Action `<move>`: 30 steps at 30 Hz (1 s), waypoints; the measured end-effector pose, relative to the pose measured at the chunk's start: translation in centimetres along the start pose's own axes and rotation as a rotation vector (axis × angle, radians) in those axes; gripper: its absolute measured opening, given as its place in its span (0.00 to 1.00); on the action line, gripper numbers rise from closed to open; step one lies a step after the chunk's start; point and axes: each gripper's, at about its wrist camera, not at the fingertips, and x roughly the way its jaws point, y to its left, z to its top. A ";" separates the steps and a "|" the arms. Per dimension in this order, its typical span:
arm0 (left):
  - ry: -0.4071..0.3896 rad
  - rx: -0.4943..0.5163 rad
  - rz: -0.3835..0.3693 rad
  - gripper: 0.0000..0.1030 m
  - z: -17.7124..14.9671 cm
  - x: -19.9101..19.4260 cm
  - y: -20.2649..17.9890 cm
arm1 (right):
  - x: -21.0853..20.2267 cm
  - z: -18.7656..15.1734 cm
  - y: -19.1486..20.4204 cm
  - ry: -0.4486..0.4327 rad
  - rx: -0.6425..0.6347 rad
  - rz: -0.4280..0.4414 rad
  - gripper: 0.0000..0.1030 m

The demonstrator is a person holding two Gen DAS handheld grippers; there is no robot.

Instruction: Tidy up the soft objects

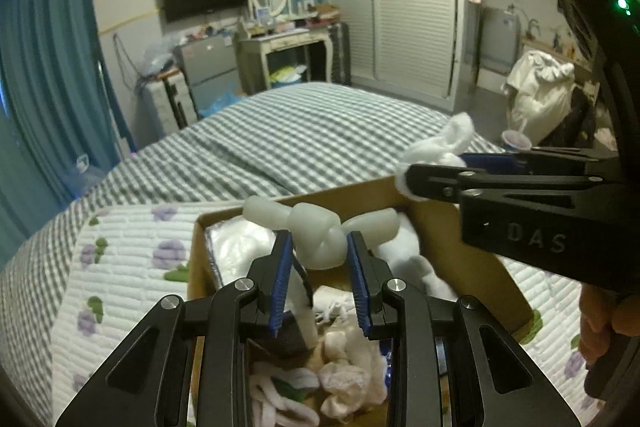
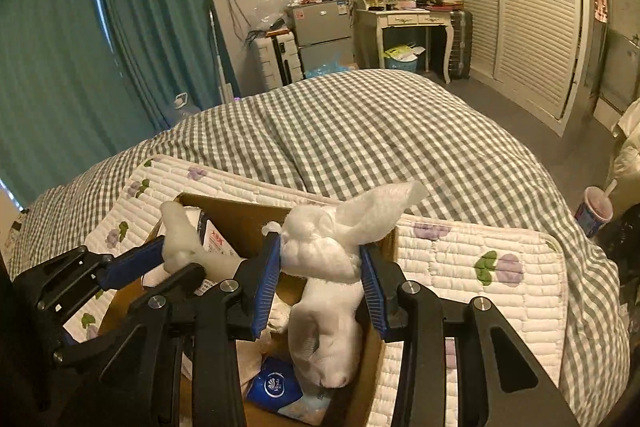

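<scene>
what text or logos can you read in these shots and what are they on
"DAS": embossed on the right gripper body.
"Vinda": on the blue tissue pack in the cardboard box.
Red print on the white packet in the box: too blurred to read.
Print on the drink cup: unreadable.

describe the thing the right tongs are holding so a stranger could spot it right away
On the grey-and-white checked bed an open brown cardboard box sits on a white quilted floral pad. Over the box, the right tongs clamp a fluffy white knotted fabric bundle, matte with a flared tail, unlike the smooth translucent knot in the left tongs.
</scene>
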 end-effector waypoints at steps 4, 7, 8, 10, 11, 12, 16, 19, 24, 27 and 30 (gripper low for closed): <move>0.011 0.008 -0.023 0.40 0.2 -0.3 -0.6 | -0.5 0.1 0.5 -0.004 0.012 0.003 0.59; -0.006 0.010 0.008 0.73 0.5 -1.8 -0.9 | -2.6 0.6 0.9 -0.028 0.011 -0.015 0.62; -0.022 0.009 0.023 0.74 0.8 -2.7 -0.9 | -3.3 0.9 1.0 -0.034 0.013 -0.018 0.62; -0.044 -0.001 0.027 0.74 1.4 -4.7 -0.7 | -5.6 1.4 1.3 -0.057 0.013 -0.032 0.62; -0.055 -0.008 0.028 0.74 1.7 -5.9 -0.5 | -7.0 1.6 1.6 -0.069 0.010 -0.040 0.62; -0.070 -0.014 0.037 0.74 2.1 -7.0 -0.2 | -8.7 1.9 1.9 -0.087 0.008 -0.052 0.62; -0.163 -0.033 0.075 0.74 3.7 -13.5 0.4 | -15.8 2.9 3.6 -0.161 -0.013 -0.082 0.62; -0.227 -0.041 0.099 0.74 4.3 -18.2 0.8 | -21.2 2.9 5.4 -0.222 -0.044 -0.106 0.63; -0.319 -0.050 0.129 0.74 3.6 -25.5 1.8 | -28.4 1.2 8.4 -0.312 -0.089 -0.155 0.74; -0.346 -0.071 0.132 0.80 2.6 -28.0 2.4 | -31.8 -1.1 10.2 -0.374 -0.091 -0.151 0.86; -0.391 -0.081 0.151 0.91 0.8 -30.2 2.8 | -33.5 -4.0 11.4 -0.410 -0.088 -0.146 0.89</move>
